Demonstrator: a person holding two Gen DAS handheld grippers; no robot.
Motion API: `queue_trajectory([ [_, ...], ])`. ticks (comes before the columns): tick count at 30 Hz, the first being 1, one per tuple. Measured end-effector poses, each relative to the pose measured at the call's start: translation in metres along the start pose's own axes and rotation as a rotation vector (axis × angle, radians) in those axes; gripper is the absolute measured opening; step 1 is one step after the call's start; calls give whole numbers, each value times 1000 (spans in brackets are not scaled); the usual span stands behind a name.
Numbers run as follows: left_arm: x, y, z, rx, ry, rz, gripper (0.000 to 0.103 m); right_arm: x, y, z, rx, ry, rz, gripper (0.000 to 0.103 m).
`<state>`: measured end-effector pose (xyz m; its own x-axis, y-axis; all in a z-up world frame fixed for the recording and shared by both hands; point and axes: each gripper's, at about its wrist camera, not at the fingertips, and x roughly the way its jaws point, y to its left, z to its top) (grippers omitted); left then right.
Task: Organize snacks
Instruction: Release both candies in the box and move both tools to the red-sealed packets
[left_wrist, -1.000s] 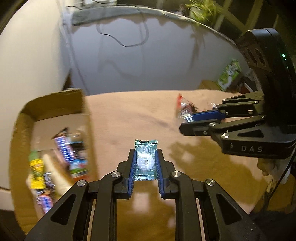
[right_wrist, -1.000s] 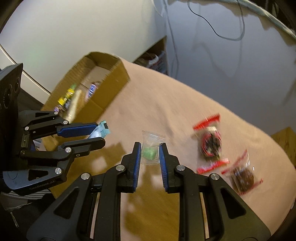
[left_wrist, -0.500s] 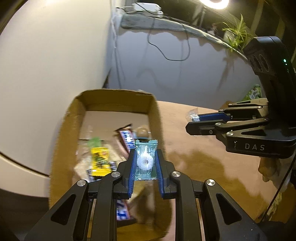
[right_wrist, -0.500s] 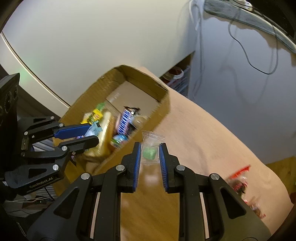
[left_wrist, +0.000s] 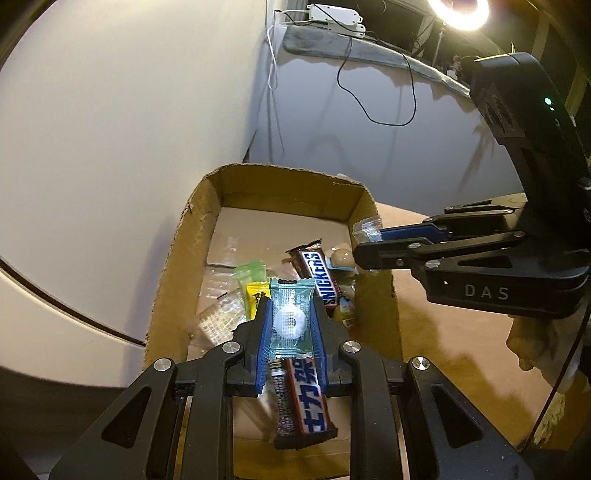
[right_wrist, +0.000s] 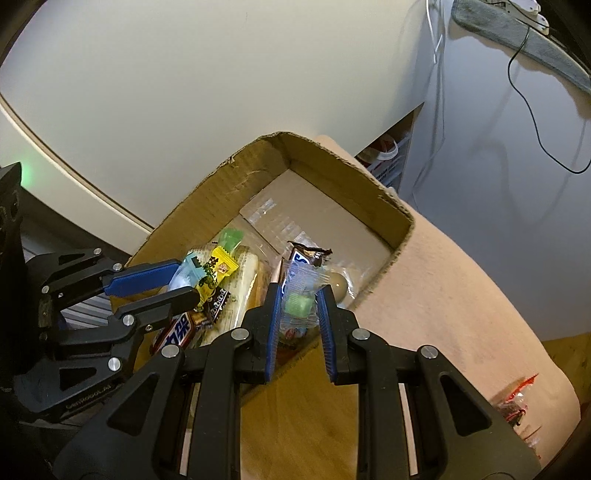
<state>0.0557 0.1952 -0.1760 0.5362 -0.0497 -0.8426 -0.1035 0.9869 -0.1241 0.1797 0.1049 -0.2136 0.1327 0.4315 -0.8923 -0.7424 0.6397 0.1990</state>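
My left gripper (left_wrist: 290, 323) is shut on a teal-wrapped white ring candy (left_wrist: 289, 321) and holds it over the open cardboard box (left_wrist: 177, 258). My right gripper (right_wrist: 298, 306) is shut on a clear-wrapped green candy (right_wrist: 297, 304) above the box's near right rim (right_wrist: 400, 240). The box holds several snacks: a Snickers bar (left_wrist: 317, 277), a brown bar with Chinese letters (left_wrist: 303, 402), a yellow packet (right_wrist: 218, 271) and a green candy (right_wrist: 231, 240). Each gripper shows in the other's view: the right one (left_wrist: 365, 236) and the left one (right_wrist: 184, 280).
The box stands at the left end of a tan tablecloth (right_wrist: 461, 295), next to a white wall (left_wrist: 129, 129). Red-wrapped snacks (right_wrist: 515, 402) lie at the cloth's far right. A black cable (left_wrist: 369, 103) hangs on the grey wall behind.
Both grippers have swung left from the middle of the table to over the box, each still holding its candy. The box now fills the middle of both views.
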Motion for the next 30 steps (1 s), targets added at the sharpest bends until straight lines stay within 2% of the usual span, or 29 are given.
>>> queue_trajectory([
  [16, 3, 5, 2, -14, -1, 20, 22, 6, 8, 5, -6, 15, 14, 22],
  [18, 3, 6, 1, -15, -2, 25, 33, 6, 9, 6, -7, 16, 9, 31],
  [20, 2, 7, 1, -14, -5, 27, 36, 5, 9, 7, -10, 9, -2, 54],
  [22, 2, 7, 1, -9, -5, 34, 37, 1, 9, 7, -9, -6, -7, 57],
  [24, 2, 6, 1, -5, -4, 36, 43, -1, 8, 8, -2, -7, -10, 58],
  [25, 2, 6, 1, -4, -4, 37, 44, -2, 7, 8, 1, -8, -14, 62],
  [26, 2, 5, 1, -3, -5, 38, 44, -3, 6, 9, 4, -10, -20, 67],
  [30, 1, 0, 1, 5, -7, 33, 45, -12, -3, 4, 28, -27, -30, 72],
])
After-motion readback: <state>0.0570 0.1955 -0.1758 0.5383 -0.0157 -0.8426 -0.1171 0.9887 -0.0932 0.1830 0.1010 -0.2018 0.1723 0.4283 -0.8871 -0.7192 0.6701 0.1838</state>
